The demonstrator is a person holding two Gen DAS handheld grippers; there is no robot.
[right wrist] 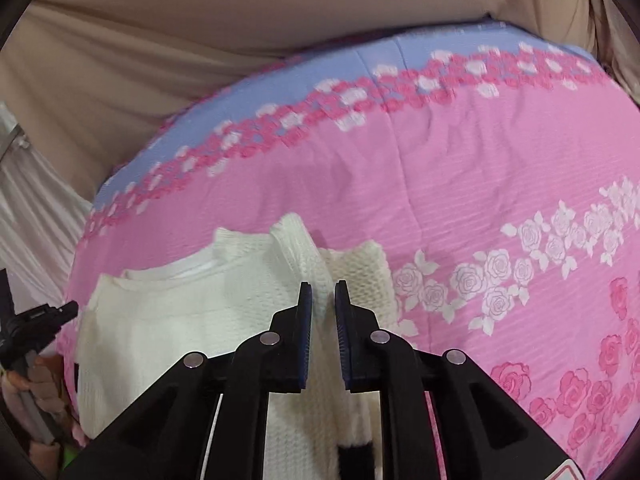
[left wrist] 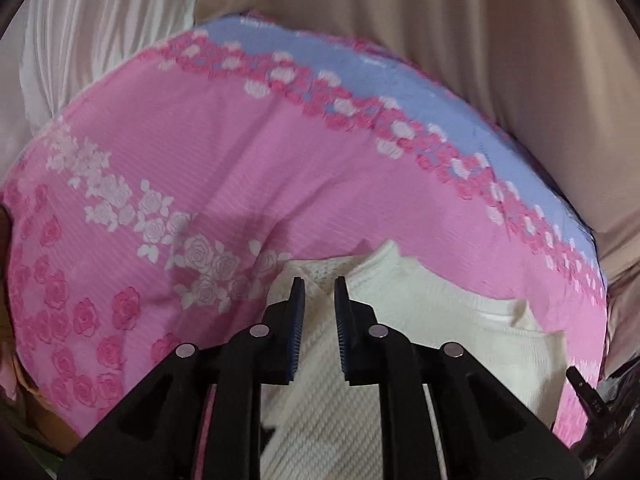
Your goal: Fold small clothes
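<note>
White knit sweater (right wrist: 168, 328) on pink rose-print sheet (right wrist: 460, 200); both grippers' fingers (left wrist: 298, 300) nearly closed, pinching sweater folds.

A cream-white waffle-knit sweater (left wrist: 400, 320) lies on a pink ribbed bedspread (left wrist: 280, 168) patterned with bands of white roses and deeper pink roses, with a lavender-blue border along its far edge. Behind it hangs a plain beige draped cloth (left wrist: 440, 20) and a white pleated fabric (left wrist: 100, 20). Each black claw (right wrist: 323, 308) carries blue pads.
</note>
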